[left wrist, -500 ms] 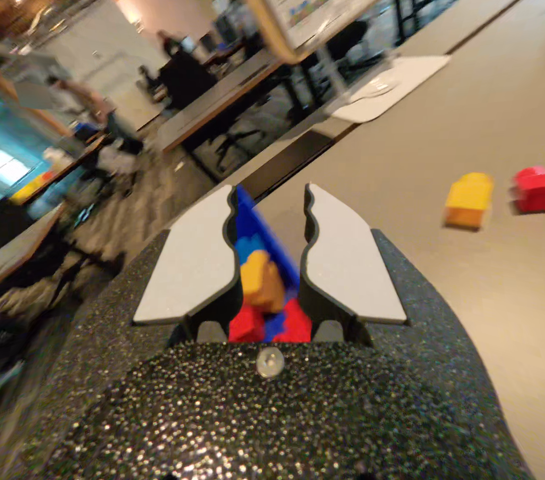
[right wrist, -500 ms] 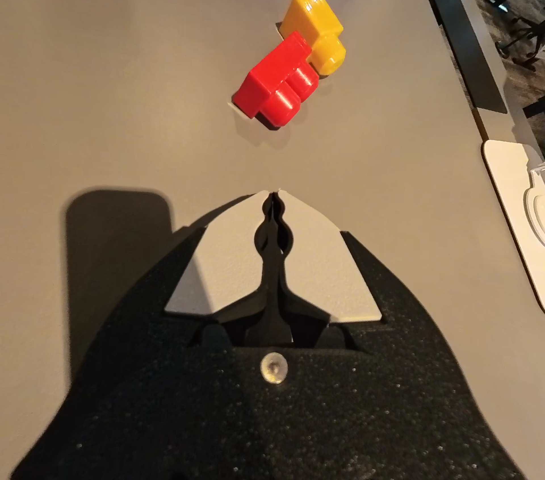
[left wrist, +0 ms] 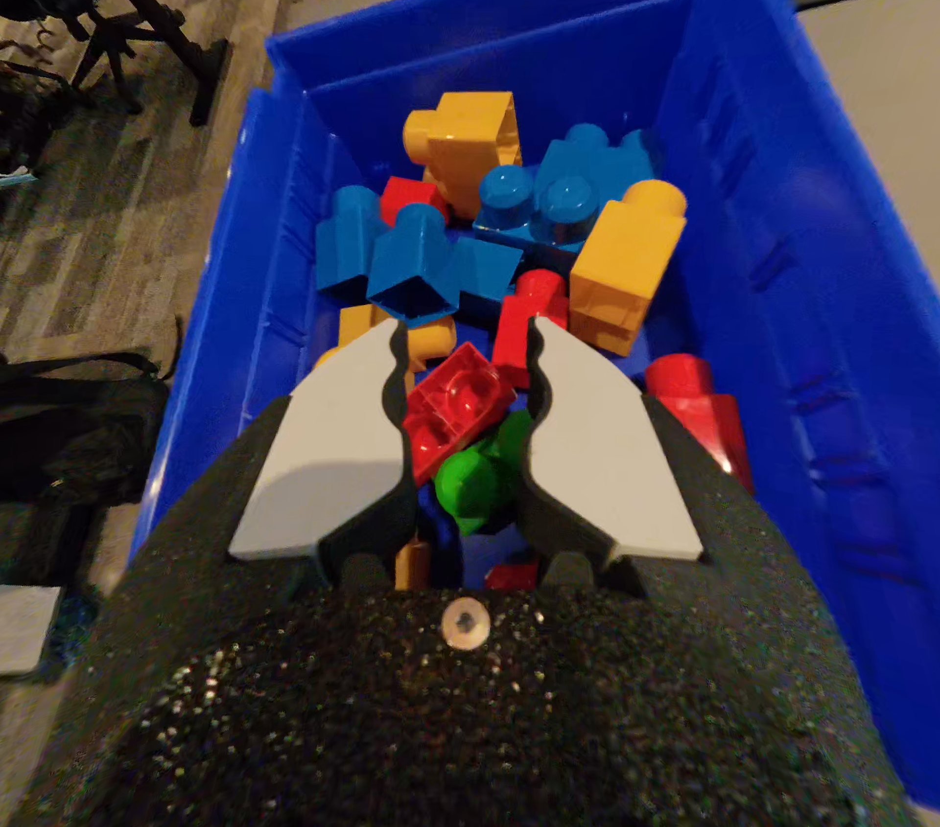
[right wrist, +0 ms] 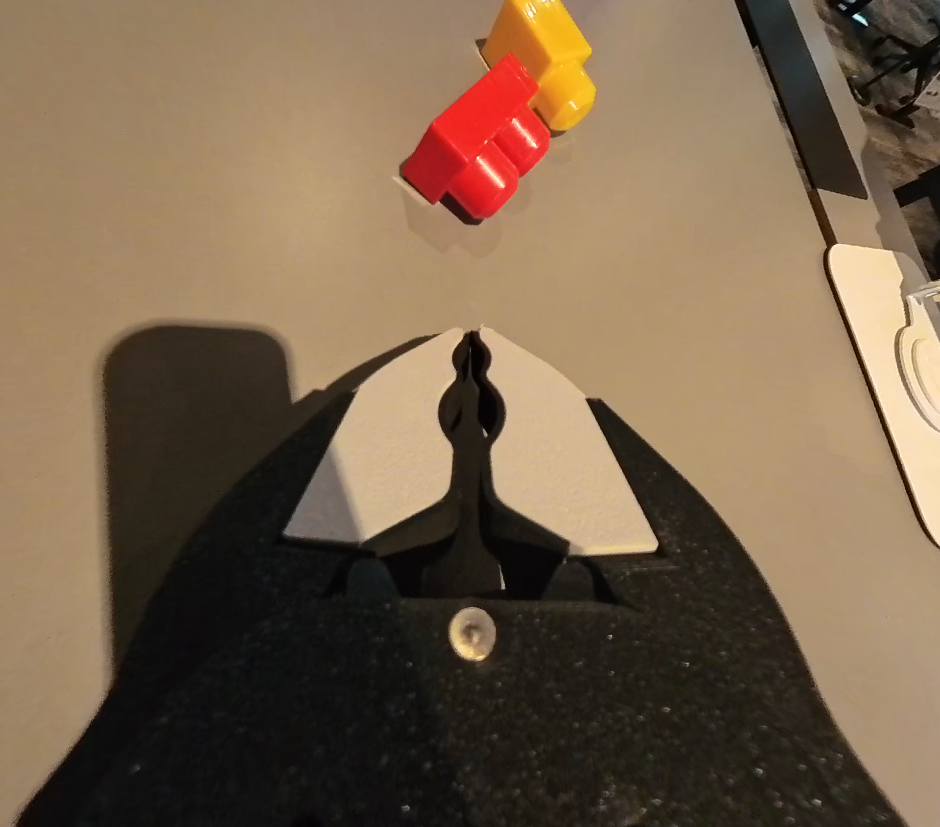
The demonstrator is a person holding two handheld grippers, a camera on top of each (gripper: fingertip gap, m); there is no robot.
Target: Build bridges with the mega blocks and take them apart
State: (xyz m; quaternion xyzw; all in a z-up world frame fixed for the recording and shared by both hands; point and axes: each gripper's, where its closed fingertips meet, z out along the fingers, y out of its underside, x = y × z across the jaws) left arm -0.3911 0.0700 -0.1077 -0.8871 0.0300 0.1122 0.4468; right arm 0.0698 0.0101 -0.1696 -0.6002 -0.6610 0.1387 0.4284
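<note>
Two grippers: left gripper (left wrist: 464,327) spread wide over the blue bin (left wrist: 763,243) of blocks (left wrist: 623,253), holding nothing. Right gripper (right wrist: 472,335) pinched together, empty, above the table (right wrist: 203,91), near red block (right wrist: 478,146) touching yellow block (right wrist: 547,50). Bin bottom mostly hidden.

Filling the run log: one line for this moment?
left gripper: open over blue bin | right gripper: shut, empty | red block, yellow block: touching on table

Red block (right wrist: 475,141) touching yellow block (right wrist: 547,50)
</note>
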